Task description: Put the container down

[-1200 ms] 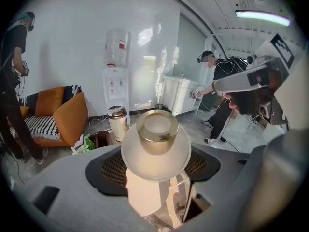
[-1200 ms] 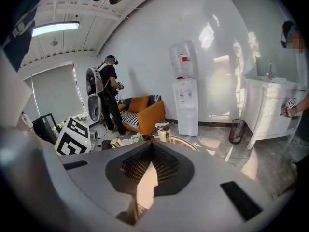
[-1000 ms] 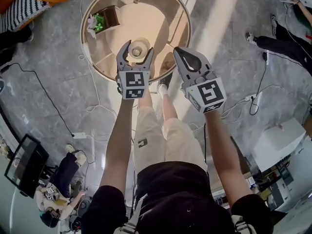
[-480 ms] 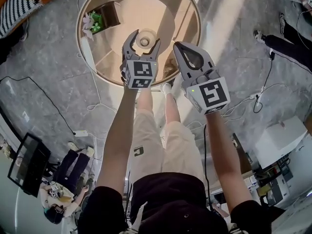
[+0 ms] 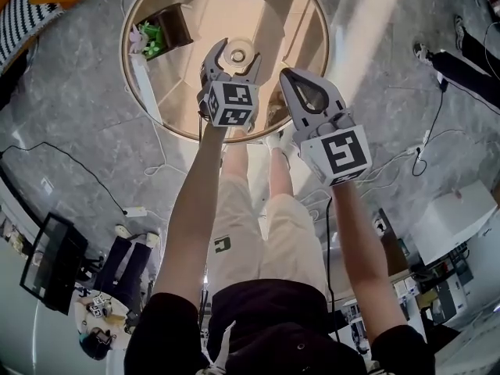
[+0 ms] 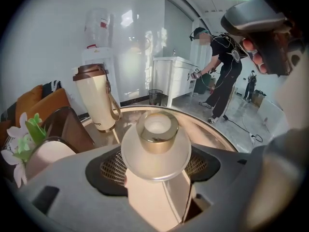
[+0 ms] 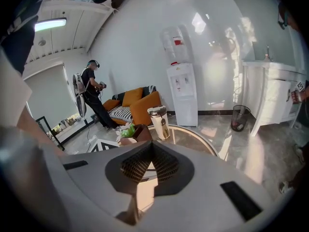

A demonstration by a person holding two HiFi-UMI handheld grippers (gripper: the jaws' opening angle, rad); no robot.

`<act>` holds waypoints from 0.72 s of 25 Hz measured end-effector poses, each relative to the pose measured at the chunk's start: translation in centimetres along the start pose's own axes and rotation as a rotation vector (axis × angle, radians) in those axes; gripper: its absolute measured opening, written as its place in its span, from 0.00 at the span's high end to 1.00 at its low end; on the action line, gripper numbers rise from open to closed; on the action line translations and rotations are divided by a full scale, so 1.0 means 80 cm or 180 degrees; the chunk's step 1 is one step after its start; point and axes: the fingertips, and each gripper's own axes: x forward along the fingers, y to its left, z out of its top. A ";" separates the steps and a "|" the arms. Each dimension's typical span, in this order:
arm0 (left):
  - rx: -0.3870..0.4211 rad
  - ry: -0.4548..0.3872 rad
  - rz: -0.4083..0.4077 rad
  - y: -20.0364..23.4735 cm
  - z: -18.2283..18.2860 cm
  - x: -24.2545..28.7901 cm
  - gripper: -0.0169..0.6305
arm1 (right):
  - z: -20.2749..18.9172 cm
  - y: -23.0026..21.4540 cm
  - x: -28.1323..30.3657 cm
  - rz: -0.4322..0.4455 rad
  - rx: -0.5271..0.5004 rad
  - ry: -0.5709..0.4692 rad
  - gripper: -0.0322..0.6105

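The left hand-held gripper (image 6: 154, 167) was closed on the container (image 6: 155, 146), a frosted white jar with a gold collar round its open mouth. The ribbed pads (image 6: 115, 168) pressed its body from both sides. The grip sat low on the body, so the jar stayed upright with its mouth clear, which suited setting it down without a spill.

In the head view the jar was over the round glass tabletop (image 5: 195, 22), toward the near side and inside the gold rim. Whether its base touched the glass could not be told. It had probably not been released, as the pads were tight on it.

The right hand-held gripper (image 5: 291, 81) was empty, its jaws pressed together. It hovered just beside the left one at the tabletop's near edge, likely kept out of the way.

Farther back on the tabletop stood a cream insulated bottle (image 6: 95, 98) and a brown box (image 6: 67, 129) with a flower (image 6: 21, 141), both well apart from the jar, which left open glass for it.
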 end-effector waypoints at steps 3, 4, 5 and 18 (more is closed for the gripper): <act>0.0022 0.0059 -0.0010 0.002 -0.007 0.009 0.44 | -0.002 -0.004 0.004 -0.0004 0.0021 0.0014 0.95; 0.0015 0.0076 -0.0011 0.002 -0.009 0.011 0.44 | -0.003 -0.005 0.004 -0.0002 0.0024 0.0020 0.95; 0.0004 0.0091 -0.0012 0.002 -0.010 0.013 0.44 | -0.003 -0.006 0.004 -0.0001 0.0029 0.0024 0.95; 0.0010 0.0261 0.0035 -0.006 -0.032 0.034 0.44 | -0.017 -0.019 -0.001 -0.0047 0.0093 0.0021 0.95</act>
